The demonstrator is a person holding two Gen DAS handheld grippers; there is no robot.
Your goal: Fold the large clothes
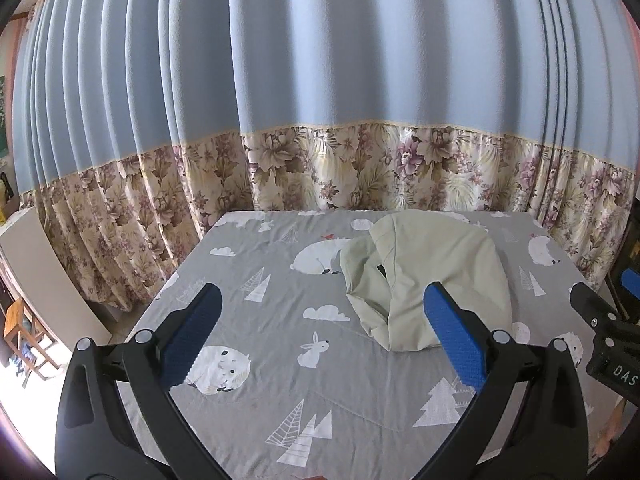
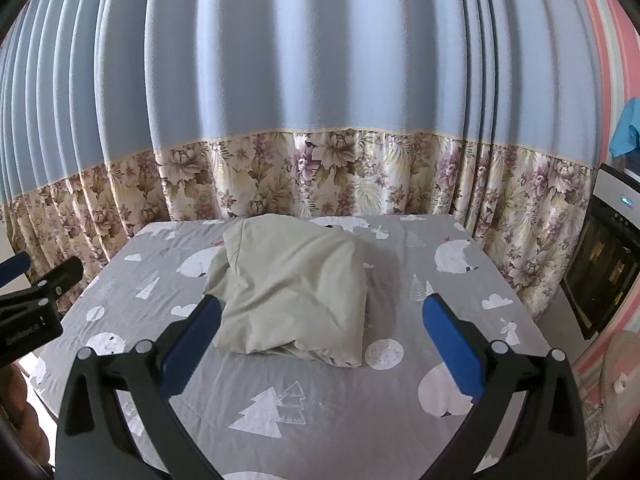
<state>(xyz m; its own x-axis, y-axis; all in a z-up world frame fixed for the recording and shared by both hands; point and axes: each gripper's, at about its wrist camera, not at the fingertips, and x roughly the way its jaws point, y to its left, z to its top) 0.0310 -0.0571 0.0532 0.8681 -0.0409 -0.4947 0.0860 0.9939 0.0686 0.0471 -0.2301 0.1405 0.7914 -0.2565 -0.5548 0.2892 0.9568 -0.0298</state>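
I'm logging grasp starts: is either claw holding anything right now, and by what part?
Nothing is held. The left claw and right claw are both open and empty above the bedsheet; the pale green garment lies bundled on it, untouched.

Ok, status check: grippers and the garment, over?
Left gripper open, empty. Right gripper open, empty. Pale green garment folded on bed sheet. Nothing in the way.

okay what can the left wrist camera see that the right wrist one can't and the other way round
Left wrist only: a wooden stool on the floor at far left. Right wrist only: a black appliance at right, a blue cloth hanging above it, and a fan. Both: the pale green garment bundled on the grey sheet, the curtain, and both grippers open, left, right.
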